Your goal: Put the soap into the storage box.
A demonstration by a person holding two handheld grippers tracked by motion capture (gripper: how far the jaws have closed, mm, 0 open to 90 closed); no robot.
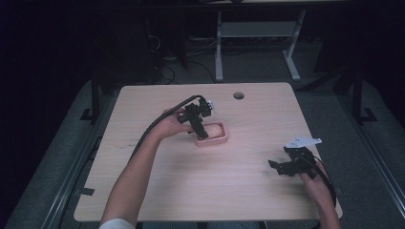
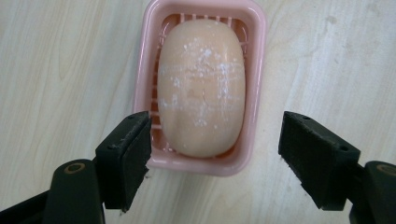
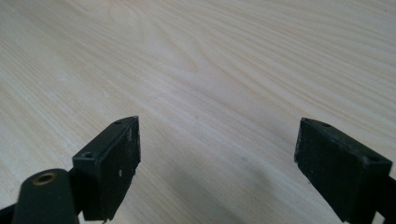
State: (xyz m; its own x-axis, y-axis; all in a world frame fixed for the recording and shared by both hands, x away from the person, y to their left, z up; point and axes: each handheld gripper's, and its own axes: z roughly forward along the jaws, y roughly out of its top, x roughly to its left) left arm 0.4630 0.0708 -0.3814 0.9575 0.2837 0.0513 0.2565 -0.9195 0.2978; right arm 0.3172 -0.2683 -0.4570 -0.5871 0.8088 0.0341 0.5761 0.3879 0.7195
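Holding a pale oval soap (image 2: 201, 88), pink dish (image 2: 254, 116) at centre frame on the worktop (image 1: 157, 191), left gripper (image 2: 215, 144) spread above its near end, right gripper (image 3: 217, 154) spread, lower right.

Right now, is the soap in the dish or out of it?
In. The soap lies flat inside the pink dish, rim all around it; the open left claw hovers above, touching neither.
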